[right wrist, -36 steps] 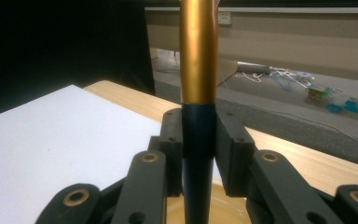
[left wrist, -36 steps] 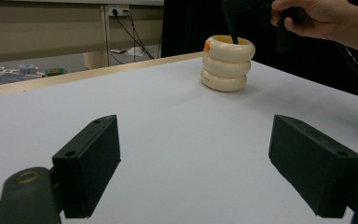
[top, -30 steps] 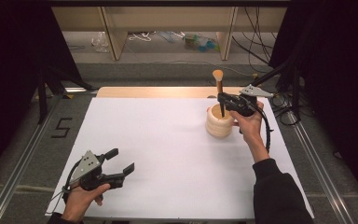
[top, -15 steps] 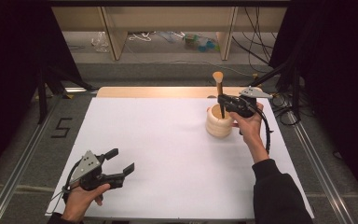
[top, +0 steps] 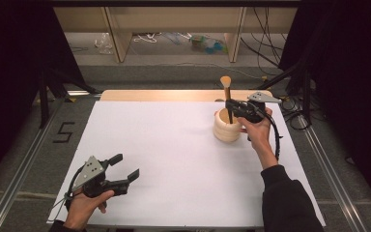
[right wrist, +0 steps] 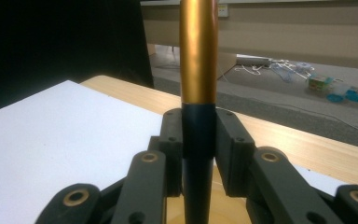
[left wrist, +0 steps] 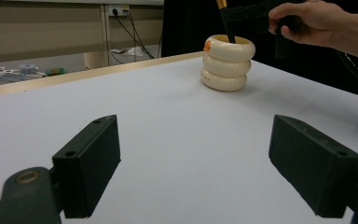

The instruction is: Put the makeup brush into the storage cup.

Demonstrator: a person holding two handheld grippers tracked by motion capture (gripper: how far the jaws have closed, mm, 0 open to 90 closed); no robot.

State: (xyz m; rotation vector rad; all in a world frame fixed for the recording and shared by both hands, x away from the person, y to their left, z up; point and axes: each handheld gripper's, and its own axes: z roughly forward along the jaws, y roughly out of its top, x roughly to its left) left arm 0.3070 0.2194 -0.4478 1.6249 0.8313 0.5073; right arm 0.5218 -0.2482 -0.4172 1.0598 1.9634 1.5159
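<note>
My right gripper (top: pixel 232 105) clamps the brush (top: pixel 227 96) upright in the holder (top: pixel 226 128) near the table's (top: pixel 174 145) far edge; my left gripper (top: pixel 123 167) rests wide open, holding nothing, near edge.

"5" on floor (top: pixel 64 132), table's left

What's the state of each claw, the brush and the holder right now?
Left claw: open, empty, low over the white table.
Right claw: shut on the brush handle.
Brush: upright, lower end inside the holder, bristles up.
Ringed cream holder: upright on the table.
</note>
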